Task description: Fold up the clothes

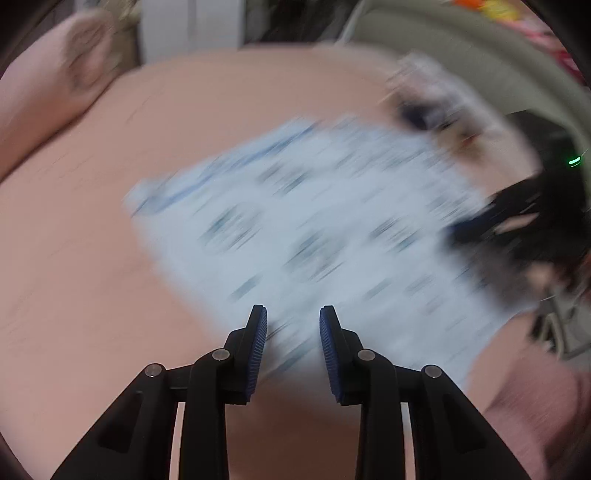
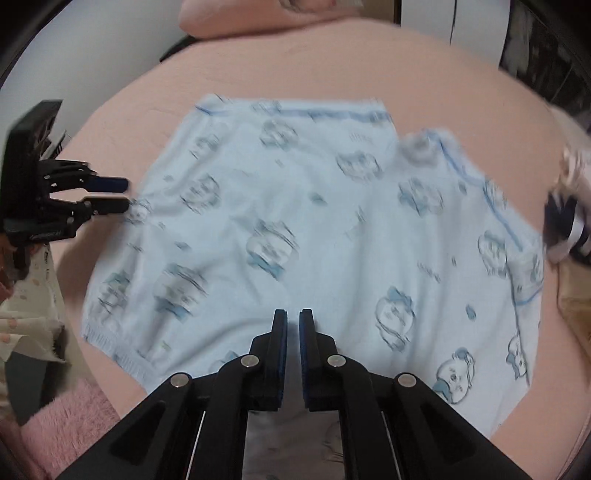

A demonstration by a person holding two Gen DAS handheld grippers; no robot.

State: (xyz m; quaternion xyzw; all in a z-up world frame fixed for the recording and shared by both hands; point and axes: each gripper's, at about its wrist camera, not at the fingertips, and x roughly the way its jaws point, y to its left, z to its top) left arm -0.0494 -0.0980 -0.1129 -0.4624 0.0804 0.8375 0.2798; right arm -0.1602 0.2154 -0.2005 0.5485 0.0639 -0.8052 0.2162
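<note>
A light blue garment (image 2: 295, 229) with cartoon prints and blue piping lies spread on the pink bed (image 2: 332, 66). It shows blurred in the left wrist view (image 1: 314, 221). My left gripper (image 1: 293, 314) is open and empty above the garment's near edge; it also shows in the right wrist view (image 2: 125, 194) at the garment's left edge. My right gripper (image 2: 292, 314) hovers over the garment's near hem with its jaws almost together and nothing between them. It appears as a dark blur in the left wrist view (image 1: 517, 229).
A pink pillow (image 2: 266, 14) lies at the far end of the bed. A fluffy pink blanket (image 2: 62, 421) is at the near left. Another patterned piece of clothing (image 2: 572, 206) lies at the right edge of the bed.
</note>
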